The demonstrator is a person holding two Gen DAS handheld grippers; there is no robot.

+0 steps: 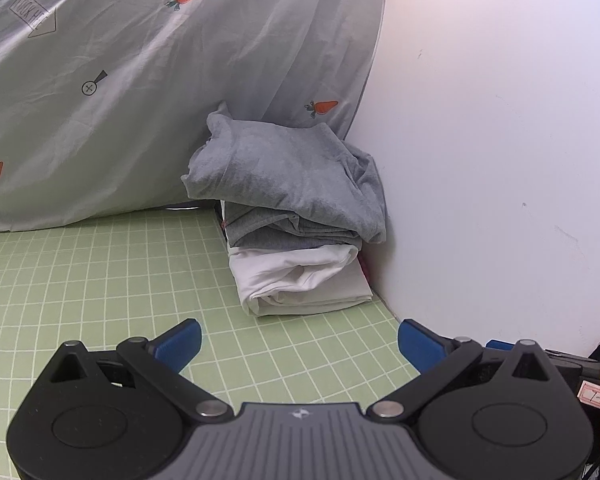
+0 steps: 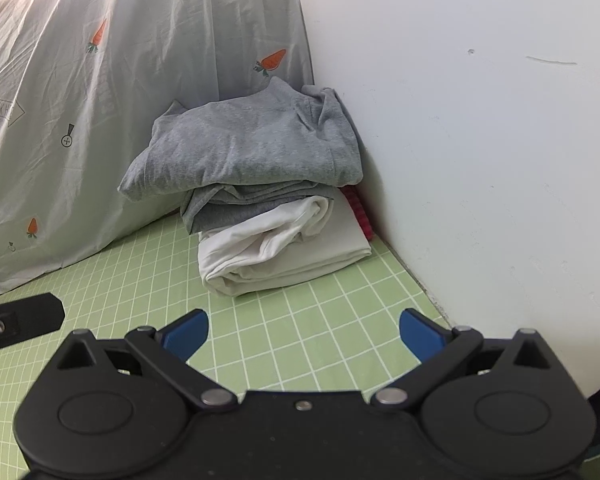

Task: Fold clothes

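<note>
Both claws, left gripper (image 1: pixel 299 343) and right gripper (image 2: pixel 303 334), are hanging spread wide and empty, so I'm thinking about squaring up the sloppy grey shirt (image 1: pixel 284 164) topping the far stack.

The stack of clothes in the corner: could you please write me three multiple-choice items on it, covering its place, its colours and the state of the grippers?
1. Where does the stack of clothes sit?
A. In the corner between the carrot-print sheet and the white wall
B. In the middle of the green grid mat
C. Between the fingers of one gripper

2. What colour is the garment on top?
A. White
B. Grey
C. Red

3. How are the left gripper and right gripper?
A. Both shut on cloth
B. One open, one shut
C. Both open, holding nothing

Answers: 1 A, the stack touches both sheet and wall; 2 B, the grey garment lies over the white garment; 3 C, the blue fingers stand wide apart over bare mat.
</note>
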